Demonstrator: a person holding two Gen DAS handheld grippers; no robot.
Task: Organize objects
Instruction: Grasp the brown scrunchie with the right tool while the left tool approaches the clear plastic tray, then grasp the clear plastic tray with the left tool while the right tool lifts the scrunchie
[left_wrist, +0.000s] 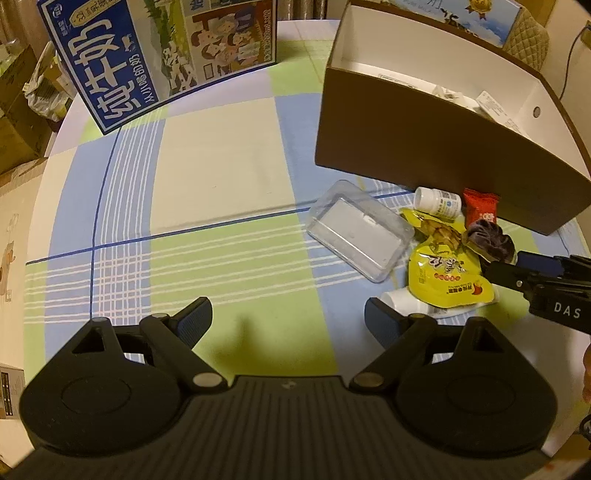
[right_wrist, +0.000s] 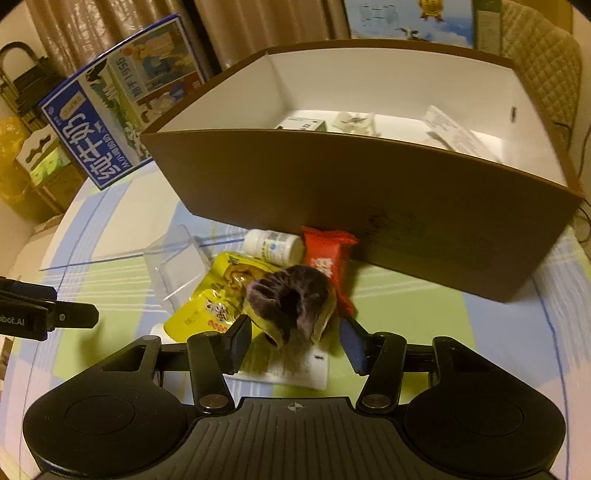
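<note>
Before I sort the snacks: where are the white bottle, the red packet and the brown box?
white bottle (right_wrist: 273, 246), right wrist view, on its label.
red packet (right_wrist: 328, 254), right wrist view, on its upper half.
brown box (left_wrist: 424, 144), left wrist view, on its near outer wall.

The brown box (right_wrist: 388, 206) hides most of its own floor behind its near wall; only the tops of a few white packets (right_wrist: 454, 136) show inside, their print too blurred to read. The white flat packet (right_wrist: 295, 369) lies largely under the yellow snack pouch (right_wrist: 210, 306) and the purple scrunchie (right_wrist: 291, 299). The red wrapper (right_wrist: 327, 254) is partly covered by that scrunchie. In the left wrist view the right gripper (left_wrist: 506, 271) is cut off by the right edge, and whether its fingers touch the scrunchie cannot be told. The milk carton (left_wrist: 147, 55) runs off the top.
</note>
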